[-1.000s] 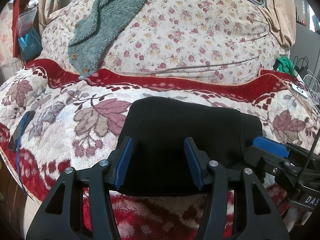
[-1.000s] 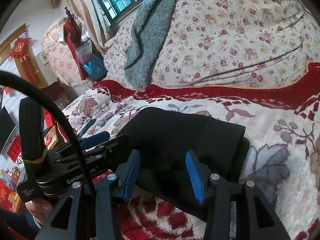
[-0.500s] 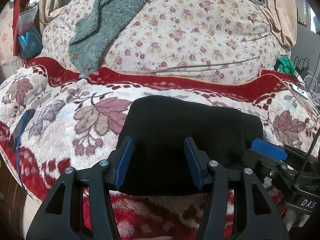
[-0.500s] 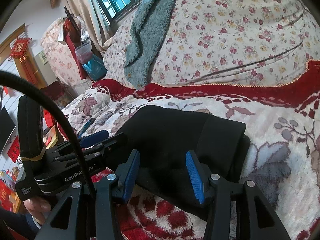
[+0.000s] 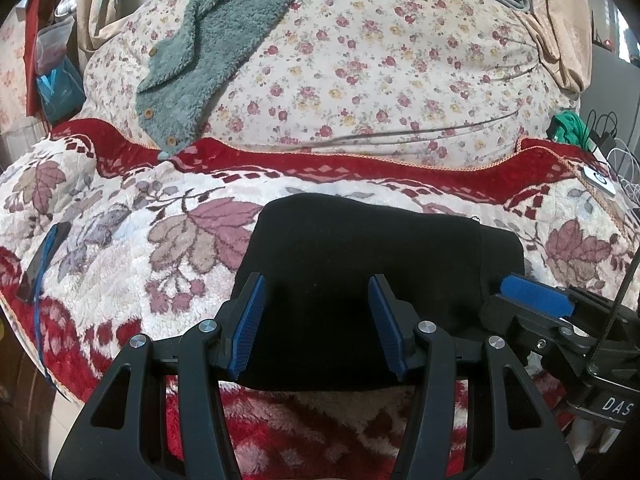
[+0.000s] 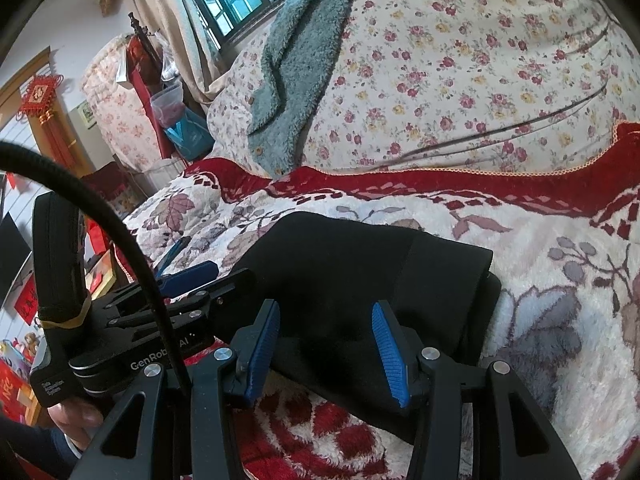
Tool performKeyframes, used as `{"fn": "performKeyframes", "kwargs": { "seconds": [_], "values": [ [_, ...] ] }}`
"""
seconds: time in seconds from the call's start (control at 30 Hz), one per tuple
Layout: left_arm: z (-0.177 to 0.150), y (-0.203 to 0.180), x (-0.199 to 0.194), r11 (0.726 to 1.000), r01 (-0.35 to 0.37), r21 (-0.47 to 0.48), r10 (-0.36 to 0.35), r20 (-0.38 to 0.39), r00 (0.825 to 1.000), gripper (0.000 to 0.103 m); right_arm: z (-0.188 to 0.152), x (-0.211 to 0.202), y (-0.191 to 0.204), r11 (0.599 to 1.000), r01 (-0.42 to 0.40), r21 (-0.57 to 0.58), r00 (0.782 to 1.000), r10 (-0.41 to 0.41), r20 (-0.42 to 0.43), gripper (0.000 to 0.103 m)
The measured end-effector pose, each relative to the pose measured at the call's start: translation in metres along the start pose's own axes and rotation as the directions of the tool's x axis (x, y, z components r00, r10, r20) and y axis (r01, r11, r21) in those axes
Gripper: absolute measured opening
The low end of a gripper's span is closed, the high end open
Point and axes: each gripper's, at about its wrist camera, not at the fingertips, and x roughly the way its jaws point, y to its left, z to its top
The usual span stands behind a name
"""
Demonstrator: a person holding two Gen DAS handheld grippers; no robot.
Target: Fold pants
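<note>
Plush leaf-patterned blanket (image 5: 120,240), matte black pants (image 5: 360,264) — folded rectangle

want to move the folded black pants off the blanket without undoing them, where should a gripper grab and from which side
Grip the near edge of the pants, coming in low from the front where both grippers already hover. The layers stack flat there on the blanket, so one pinch could catch them all. The right end shows loose stepped layers, which would likely slip apart.
</note>
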Motion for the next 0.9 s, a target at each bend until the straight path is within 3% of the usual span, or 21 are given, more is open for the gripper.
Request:
{"fn": "performKeyframes", "kwargs": {
  "seconds": [0.33,0.53,0.6,0.7,0.77,0.9],
  "values": [
    [0.001,0.007,-0.001,1.000,0.015,-0.016,-0.015,-0.004,1.000,0.052,0.001,-0.001,-0.001,1.000,0.010,0.001,1.000,-0.010,-0.003,0.047],
    [0.005,0.035,0.002,0.994,0.091,-0.064,-0.093,-0.028,0.995,0.054,-0.001,-0.007,-0.032,0.992,0.097,0.080,0.995,-0.097,-0.004,0.055],
    [0.007,0.052,0.009,0.983,0.148,-0.111,-0.155,-0.056,0.986,0.055,-0.003,-0.007,-0.045,0.984,0.136,0.115,0.991,-0.135,-0.015,0.067],
    [0.011,0.067,0.020,0.964,0.216,-0.156,-0.231,-0.084,0.969,0.057,-0.007,-0.004,-0.063,0.975,0.141,0.170,0.990,-0.137,-0.035,0.069],
    [0.014,0.071,0.029,0.954,0.246,-0.173,-0.267,-0.108,0.958,0.065,-0.009,0.002,-0.074,0.969,0.099,0.226,0.995,-0.091,-0.048,0.070],
    [0.015,0.067,0.054,0.953,0.262,-0.153,-0.289,-0.192,0.938,0.066,-0.014,0.021,-0.092,0.943,0.032,0.330,0.997,-0.008,-0.075,0.076]
  ]
}}
